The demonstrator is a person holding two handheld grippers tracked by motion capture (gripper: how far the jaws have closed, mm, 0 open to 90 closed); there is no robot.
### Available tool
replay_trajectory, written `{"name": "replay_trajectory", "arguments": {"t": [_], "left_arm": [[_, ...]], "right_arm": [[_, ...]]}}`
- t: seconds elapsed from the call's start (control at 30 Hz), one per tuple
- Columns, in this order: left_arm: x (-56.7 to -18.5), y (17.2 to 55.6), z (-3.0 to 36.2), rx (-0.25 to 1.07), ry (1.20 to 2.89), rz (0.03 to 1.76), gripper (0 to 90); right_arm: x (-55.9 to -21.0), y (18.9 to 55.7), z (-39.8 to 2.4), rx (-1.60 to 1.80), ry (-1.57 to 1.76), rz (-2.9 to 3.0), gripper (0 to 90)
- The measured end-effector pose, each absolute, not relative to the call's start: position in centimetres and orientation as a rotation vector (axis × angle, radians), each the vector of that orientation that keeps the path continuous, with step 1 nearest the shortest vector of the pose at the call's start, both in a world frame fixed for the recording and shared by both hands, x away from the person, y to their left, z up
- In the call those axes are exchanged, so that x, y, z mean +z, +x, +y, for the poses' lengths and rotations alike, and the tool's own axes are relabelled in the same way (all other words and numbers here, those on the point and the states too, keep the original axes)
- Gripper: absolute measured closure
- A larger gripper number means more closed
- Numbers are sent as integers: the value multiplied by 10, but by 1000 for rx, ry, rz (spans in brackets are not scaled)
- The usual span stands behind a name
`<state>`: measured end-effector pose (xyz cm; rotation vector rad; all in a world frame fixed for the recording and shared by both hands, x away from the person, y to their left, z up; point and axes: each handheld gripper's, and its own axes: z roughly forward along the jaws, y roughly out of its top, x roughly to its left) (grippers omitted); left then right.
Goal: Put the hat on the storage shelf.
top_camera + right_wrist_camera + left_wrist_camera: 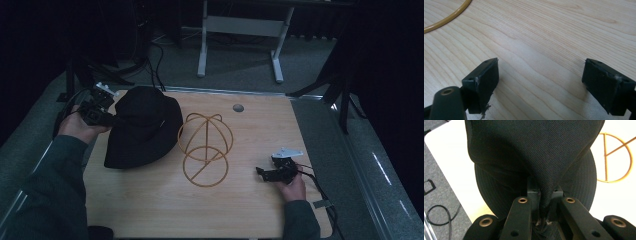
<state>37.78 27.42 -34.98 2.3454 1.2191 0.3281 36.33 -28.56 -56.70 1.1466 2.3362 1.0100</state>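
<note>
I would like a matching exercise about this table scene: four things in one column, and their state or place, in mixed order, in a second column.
Things:
1. black hat
2. wire hat stand
3. left hand-held gripper
4. right hand-held gripper

States or places:
A. jaws wide apart over bare wood
B. stands free in the middle of the table
C. jaws closed on dark fabric
D. pinched at its brim, at the table's left side

Pairs: 1-D, 2-B, 3-C, 4-A

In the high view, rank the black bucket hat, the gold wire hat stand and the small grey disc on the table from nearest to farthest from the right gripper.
From the right gripper:
1. Gold wire hat stand, at table centre, on its left.
2. Small grey disc, near the table's far edge.
3. Black bucket hat, on the far left, pinched by the left gripper.
</note>
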Motion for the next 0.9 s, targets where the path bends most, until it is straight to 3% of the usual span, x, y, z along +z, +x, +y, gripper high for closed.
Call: {"name": "replay_trajectory", "arguments": {"t": [0.9], "left_arm": [[-312, 363, 278, 338, 2300, 1098, 848]], "right_arm": [[-567, 363, -286, 1010, 1147, 2336, 140]]}}
